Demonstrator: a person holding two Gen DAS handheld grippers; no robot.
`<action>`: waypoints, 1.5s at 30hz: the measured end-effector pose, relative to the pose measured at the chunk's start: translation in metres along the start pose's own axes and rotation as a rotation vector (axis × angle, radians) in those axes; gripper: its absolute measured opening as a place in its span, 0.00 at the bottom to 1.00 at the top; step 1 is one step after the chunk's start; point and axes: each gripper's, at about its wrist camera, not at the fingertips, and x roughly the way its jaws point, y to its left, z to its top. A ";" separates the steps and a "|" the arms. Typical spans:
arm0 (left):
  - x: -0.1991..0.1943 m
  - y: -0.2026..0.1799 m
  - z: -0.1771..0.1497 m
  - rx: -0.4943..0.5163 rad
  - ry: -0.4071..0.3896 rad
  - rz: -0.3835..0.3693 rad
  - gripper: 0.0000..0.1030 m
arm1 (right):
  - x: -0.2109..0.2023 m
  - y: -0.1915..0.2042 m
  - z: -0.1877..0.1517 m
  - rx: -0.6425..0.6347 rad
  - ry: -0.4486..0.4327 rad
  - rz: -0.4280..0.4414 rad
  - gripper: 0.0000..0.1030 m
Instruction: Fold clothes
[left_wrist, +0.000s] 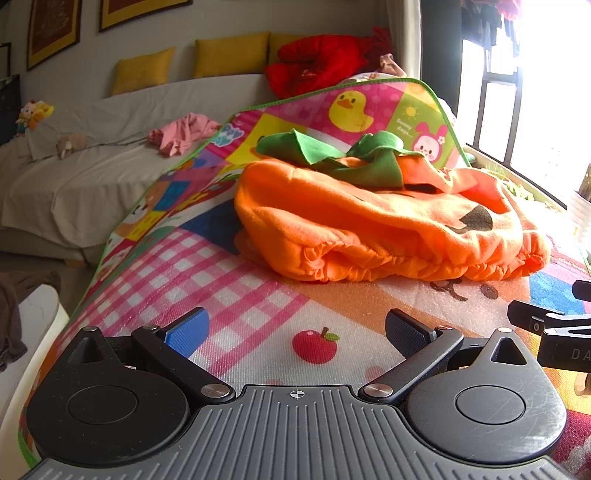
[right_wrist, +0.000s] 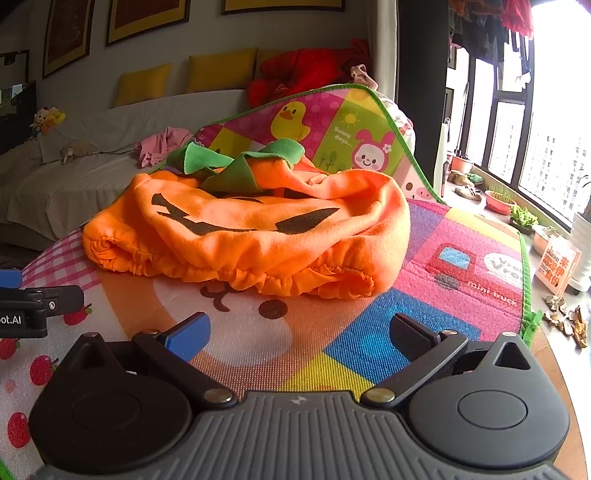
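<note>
The orange pumpkin costume (right_wrist: 251, 229) is seen bunched on the colourful play mat (right_wrist: 461, 266). The left gripper (left_wrist: 295, 332) and right gripper (right_wrist: 299, 332) are held near it, jaws wide apart, nothing grasped.

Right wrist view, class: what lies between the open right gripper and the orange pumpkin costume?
Only bare play mat, printed with a cartoon bear face, separates the right gripper from the orange fleece pumpkin costume; the right wrist view shows it.
</note>
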 end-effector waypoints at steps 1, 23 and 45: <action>0.000 0.000 0.000 0.000 0.000 0.000 1.00 | 0.000 0.000 0.000 0.000 0.000 0.000 1.00; -0.001 0.000 -0.001 0.006 0.004 0.007 1.00 | 0.002 -0.002 -0.001 0.007 0.004 0.001 1.00; -0.001 0.000 -0.001 0.010 0.005 0.011 1.00 | 0.001 -0.001 -0.002 0.007 0.005 0.000 1.00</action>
